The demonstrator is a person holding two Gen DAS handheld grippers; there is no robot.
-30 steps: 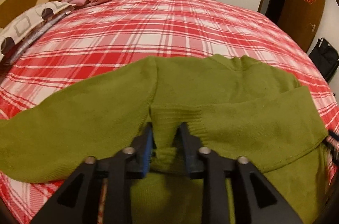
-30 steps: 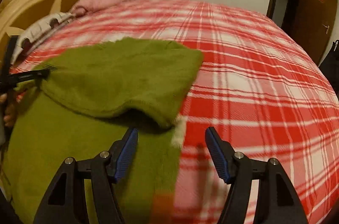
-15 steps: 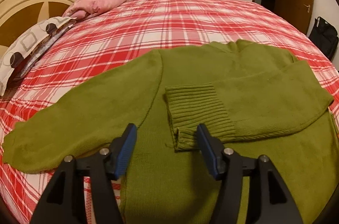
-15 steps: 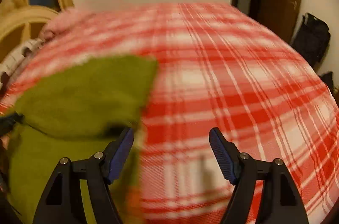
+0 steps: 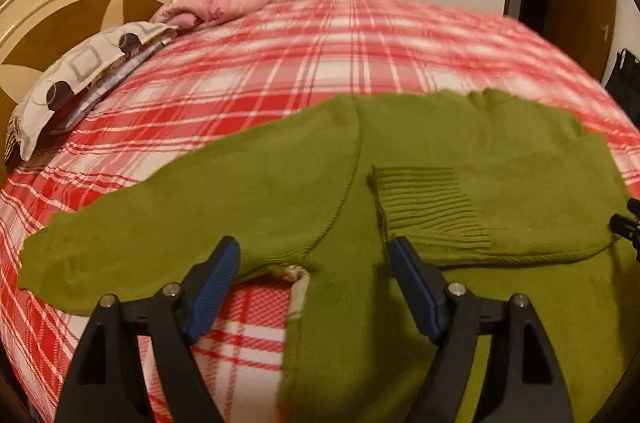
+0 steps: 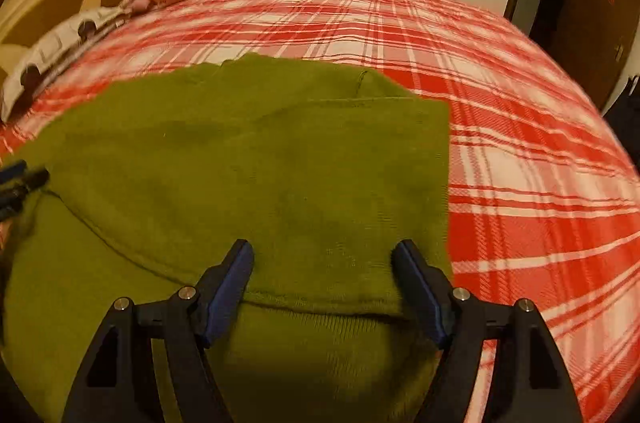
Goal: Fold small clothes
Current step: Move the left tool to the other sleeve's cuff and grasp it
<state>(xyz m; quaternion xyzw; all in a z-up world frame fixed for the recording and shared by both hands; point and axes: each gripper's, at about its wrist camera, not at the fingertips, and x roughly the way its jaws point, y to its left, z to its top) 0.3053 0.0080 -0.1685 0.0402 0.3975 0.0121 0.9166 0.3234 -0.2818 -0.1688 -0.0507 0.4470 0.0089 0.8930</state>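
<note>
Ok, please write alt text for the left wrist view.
An olive-green knitted sweater lies flat on a red-and-white plaid bedspread, one sleeve folded across its body, the other spread out. The open left gripper hovers above it, holding nothing.

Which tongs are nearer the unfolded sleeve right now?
Left. The left tongs hover open beside the unfolded sleeve; the right tongs hover open over the folded sleeve, opposite side.
</note>
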